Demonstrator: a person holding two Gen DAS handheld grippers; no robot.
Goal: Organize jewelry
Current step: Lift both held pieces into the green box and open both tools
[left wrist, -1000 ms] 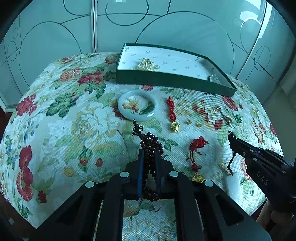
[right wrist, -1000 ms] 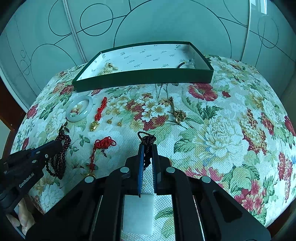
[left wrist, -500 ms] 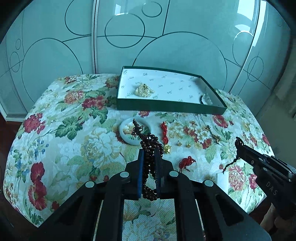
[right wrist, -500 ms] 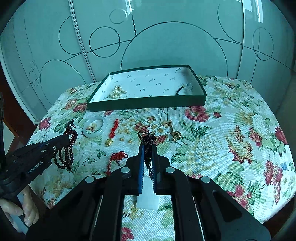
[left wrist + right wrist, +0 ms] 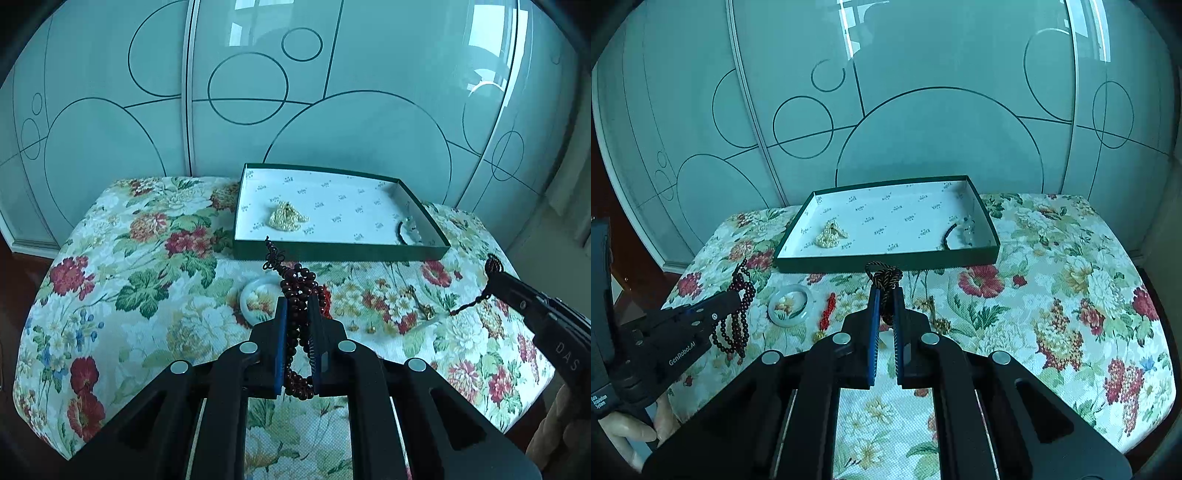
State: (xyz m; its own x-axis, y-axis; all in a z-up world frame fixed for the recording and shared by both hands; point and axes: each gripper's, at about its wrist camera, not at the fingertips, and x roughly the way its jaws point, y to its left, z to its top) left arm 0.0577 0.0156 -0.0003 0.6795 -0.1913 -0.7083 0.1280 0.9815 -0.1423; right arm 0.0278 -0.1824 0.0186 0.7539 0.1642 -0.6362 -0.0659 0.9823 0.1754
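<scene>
Bead strand (image 5: 738, 317) in "GenRobot.AI"-marked left tool (image 5: 733, 295), "DAS" on right tool (image 5: 496, 278)

Before me, a floral tablecloth (image 5: 155, 266) in red, green and cream covers the whole tabletop. Behind it stand frosted glass sliding doors (image 5: 332, 92), pale teal, etched with dark circles and arcs. A dark wooden floor (image 5: 639, 254) shows at left.
</scene>
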